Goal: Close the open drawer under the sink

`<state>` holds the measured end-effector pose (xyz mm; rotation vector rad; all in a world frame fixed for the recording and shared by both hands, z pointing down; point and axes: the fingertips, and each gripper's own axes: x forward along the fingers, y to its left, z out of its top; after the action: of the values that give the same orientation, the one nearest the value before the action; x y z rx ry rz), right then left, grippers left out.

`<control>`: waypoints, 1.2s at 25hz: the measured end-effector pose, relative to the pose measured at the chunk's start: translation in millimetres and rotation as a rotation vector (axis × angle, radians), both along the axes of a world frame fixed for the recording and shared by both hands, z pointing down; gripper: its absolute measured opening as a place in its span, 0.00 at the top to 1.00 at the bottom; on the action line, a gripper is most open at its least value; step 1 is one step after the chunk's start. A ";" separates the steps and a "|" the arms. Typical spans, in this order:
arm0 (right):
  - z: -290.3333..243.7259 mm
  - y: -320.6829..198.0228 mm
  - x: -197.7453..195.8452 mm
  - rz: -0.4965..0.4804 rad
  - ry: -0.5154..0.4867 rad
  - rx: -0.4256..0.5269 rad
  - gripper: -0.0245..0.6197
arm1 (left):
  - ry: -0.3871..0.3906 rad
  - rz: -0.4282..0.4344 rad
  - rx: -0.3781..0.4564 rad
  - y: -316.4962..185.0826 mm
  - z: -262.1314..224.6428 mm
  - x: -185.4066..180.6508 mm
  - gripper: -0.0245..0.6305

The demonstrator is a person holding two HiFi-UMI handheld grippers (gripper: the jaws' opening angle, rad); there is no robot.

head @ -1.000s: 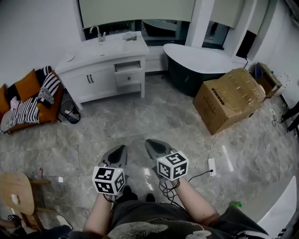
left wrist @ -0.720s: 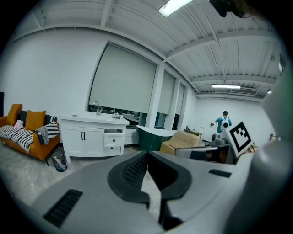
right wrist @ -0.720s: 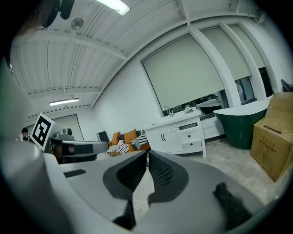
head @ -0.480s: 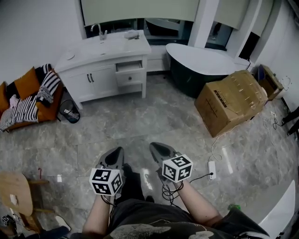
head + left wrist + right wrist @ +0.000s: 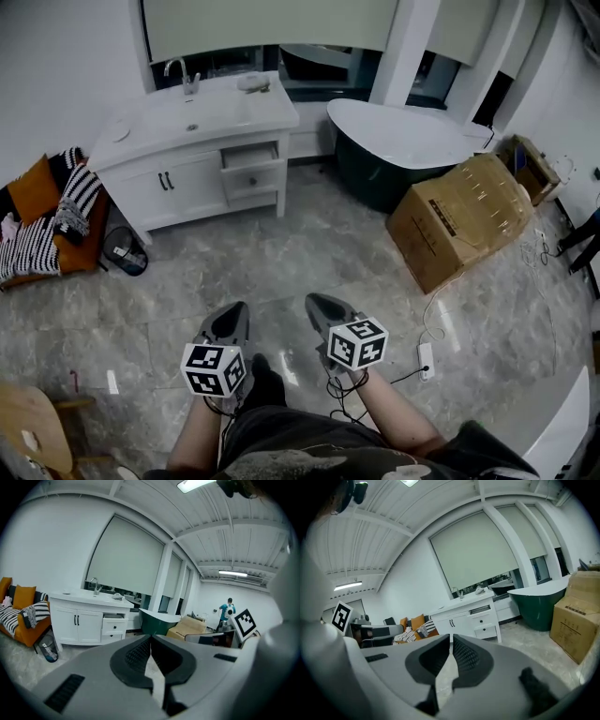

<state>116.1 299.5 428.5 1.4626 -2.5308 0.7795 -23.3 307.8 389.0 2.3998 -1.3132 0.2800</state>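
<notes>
The white vanity (image 5: 178,178) with a sink and faucet stands against the far wall. Its top right drawer (image 5: 249,156) is pulled out a little; the drawer below it is flush. The open drawer (image 5: 114,616) also shows in the left gripper view, and the same drawer (image 5: 480,611) in the right gripper view. My left gripper (image 5: 237,309) and right gripper (image 5: 316,302) are held side by side low over the marble floor, far short of the vanity. Both point toward it. The left gripper (image 5: 150,638) is shut and empty, as is the right gripper (image 5: 451,637).
A dark green bathtub (image 5: 403,141) stands right of the vanity, with a large cardboard box (image 5: 459,216) in front of it. An orange sofa with striped cloth (image 5: 37,216) and a dark bag (image 5: 124,251) lie left. A power strip (image 5: 427,359) and cable lie near my right.
Both grippers have travelled forward across the floor toward the vanity, which now sits a little larger and lower in the head view. Their jaws have stayed shut.
</notes>
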 end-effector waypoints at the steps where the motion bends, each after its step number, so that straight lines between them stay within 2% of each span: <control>1: -0.2 -15.4 -2.2 0.007 0.000 -0.005 0.91 | -0.001 0.006 -0.002 -14.9 0.1 -2.5 0.94; 6: -5.7 -82.3 -12.7 0.040 0.008 -0.015 0.91 | 0.019 0.012 -0.014 -79.6 -2.9 -19.5 0.94; 11: -2.1 -124.4 -30.0 0.047 0.023 -0.037 0.91 | 0.032 0.010 -0.034 -125.2 1.9 -41.6 0.94; 14: 2.8 -150.6 -36.1 0.072 0.026 -0.058 0.91 | 0.010 0.023 -0.026 -149.1 3.6 -52.4 0.94; 25: 13.8 -209.4 -46.0 0.148 0.015 -0.091 0.91 | -0.001 0.053 -0.034 -207.5 9.2 -70.4 0.94; 30: 22.4 -236.2 -50.4 0.100 0.032 -0.080 0.91 | -0.009 0.032 -0.052 -228.4 18.9 -73.8 0.94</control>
<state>65.7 63.3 450.9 1.5722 -2.3895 0.8545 -97.1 79.4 407.9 2.3808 -1.2571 0.3306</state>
